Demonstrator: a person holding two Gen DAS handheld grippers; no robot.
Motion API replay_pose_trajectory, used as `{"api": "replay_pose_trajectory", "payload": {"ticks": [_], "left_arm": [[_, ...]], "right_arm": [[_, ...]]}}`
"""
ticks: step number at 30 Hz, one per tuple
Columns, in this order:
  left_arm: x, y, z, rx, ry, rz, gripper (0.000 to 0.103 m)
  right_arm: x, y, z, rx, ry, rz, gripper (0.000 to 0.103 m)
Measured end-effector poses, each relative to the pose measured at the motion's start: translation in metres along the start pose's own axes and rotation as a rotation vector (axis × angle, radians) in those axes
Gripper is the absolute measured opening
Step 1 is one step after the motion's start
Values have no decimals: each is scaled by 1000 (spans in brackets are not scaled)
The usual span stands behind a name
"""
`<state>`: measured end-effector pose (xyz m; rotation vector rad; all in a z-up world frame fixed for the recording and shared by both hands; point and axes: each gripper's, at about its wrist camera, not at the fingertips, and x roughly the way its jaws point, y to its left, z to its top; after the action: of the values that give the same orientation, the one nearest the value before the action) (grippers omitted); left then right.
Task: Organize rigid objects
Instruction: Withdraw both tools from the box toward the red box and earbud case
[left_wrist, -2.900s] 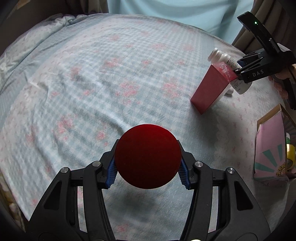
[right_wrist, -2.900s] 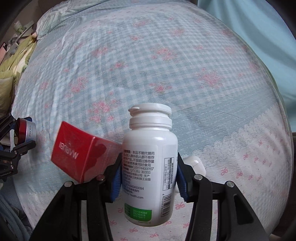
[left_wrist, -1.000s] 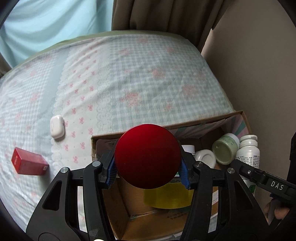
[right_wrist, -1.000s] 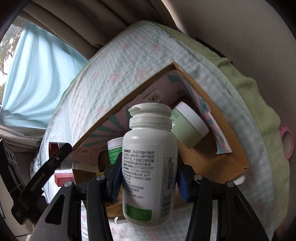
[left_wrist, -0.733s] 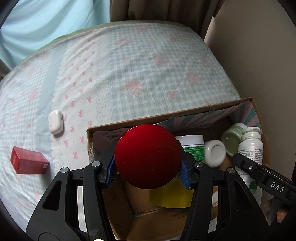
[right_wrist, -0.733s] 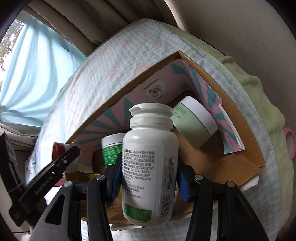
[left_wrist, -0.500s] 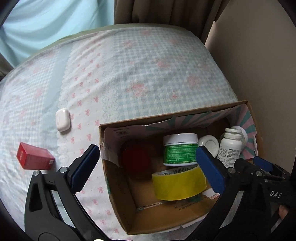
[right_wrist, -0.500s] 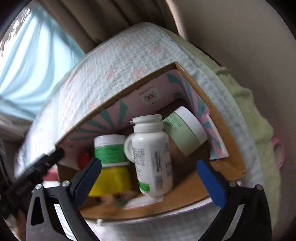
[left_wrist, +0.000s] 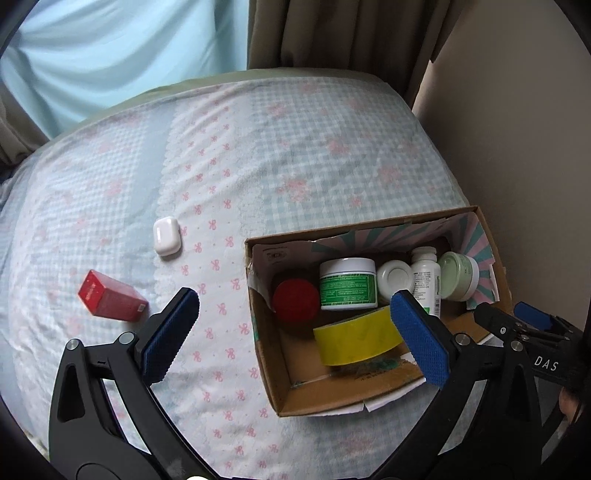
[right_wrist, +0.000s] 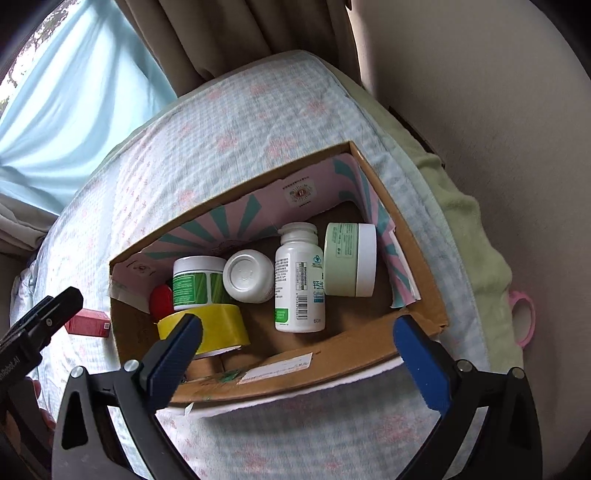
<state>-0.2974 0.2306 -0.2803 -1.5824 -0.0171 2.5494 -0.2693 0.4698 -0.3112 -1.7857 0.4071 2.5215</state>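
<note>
The bed (left_wrist: 295, 155) carries the box (left_wrist: 373, 400), which holds six items: yellow tape (left_wrist: 354, 338), green-label jar (left_wrist: 348, 284), white bottle (right_wrist: 300, 280), pale green jar (right_wrist: 349, 264), white-capped jar (right_wrist: 245, 277) and red jar (left_wrist: 295, 301). The left gripper (left_wrist: 291, 332) and right gripper (right_wrist: 295, 354) have just been opening; both jaws stand wide and empty above the box. Judged remaining: the red carton (left_wrist: 110, 301) and white case (left_wrist: 167, 236), both on the bed outside the box.

Both wrist views above cardboard box (left_wrist: 280, 384)
</note>
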Motion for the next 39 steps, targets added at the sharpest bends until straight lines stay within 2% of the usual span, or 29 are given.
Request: {"api": "replay_pose_trajectory", "payload": {"ticks": [2, 7, 12, 15, 19, 22, 30, 36, 39], "left_arm": [[-17, 4, -3, -14, -19, -8, 103], [-66, 21, -16, -66, -83, -12, 103], [-108, 46, -34, -61, -123, 65, 103], [-133, 67, -47, -68, -157, 86, 103], [-163, 103, -63, -106, -214, 71, 103], [-179, 131, -72, -127, -224, 68, 103], [-199, 202, -78, -153, -239, 54, 103], [-172, 233, -77, -150, -203, 51, 103], [-150, 243, -74, -162, -179, 40, 103]], "right_arm": [[-8, 3, 2, -18, 3, 8, 103], [-44, 21, -1, -81, -68, 16, 103], [-69, 47, -9, -141, -115, 39, 103], [-88, 70, -16, -201, -169, 37, 103], [-117, 107, -26, -272, -246, 19, 103], [-134, 135, -31, -309, -283, 11, 103], [-150, 203, -36, -347, -332, 77, 103], [-128, 250, -21, -414, -301, 117, 103], [-108, 271, -9, -449, -253, 153, 103]]}}
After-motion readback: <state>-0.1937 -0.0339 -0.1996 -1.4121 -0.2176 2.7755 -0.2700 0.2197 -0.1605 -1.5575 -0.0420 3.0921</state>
